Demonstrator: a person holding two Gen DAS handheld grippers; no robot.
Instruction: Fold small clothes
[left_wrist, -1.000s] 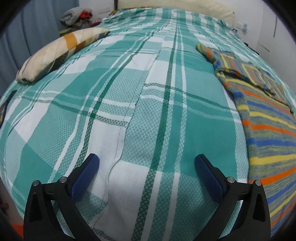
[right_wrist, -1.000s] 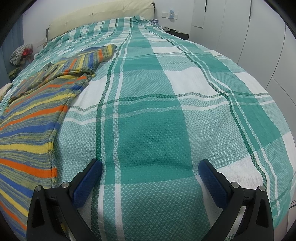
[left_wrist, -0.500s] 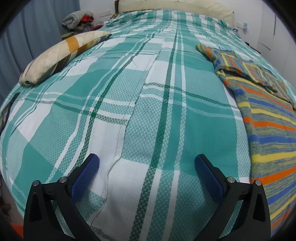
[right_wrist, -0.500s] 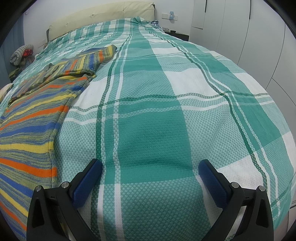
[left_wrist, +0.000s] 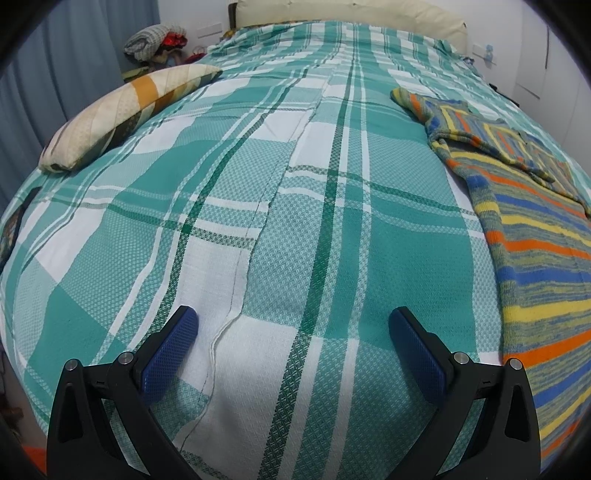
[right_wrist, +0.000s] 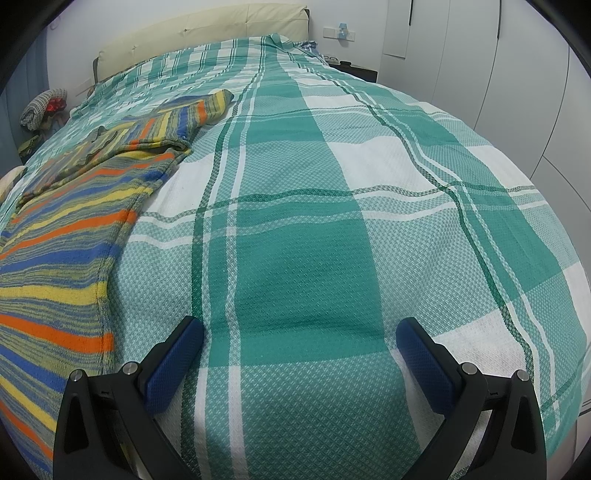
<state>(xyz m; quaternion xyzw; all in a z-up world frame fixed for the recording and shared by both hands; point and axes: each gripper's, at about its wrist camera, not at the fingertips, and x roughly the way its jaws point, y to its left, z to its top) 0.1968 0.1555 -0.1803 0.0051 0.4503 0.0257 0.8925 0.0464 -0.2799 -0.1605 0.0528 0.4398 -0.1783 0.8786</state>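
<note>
Bed in green plaid cover; striped sweater lay flat between both grippers, pillow far left. Both jaws gaped empty, unobstructed.

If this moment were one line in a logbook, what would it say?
left gripper: open, empty | right gripper: open, empty | striped sweater: flat on bed, between them, untouched

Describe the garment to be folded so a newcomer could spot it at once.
Start at the bed's green-and-white plaid cover. The striped knit sweater lies flat on it, a sleeve reaching toward the headboard. Its orange, blue and yellow stripes set it apart from the cream pillow.
</note>
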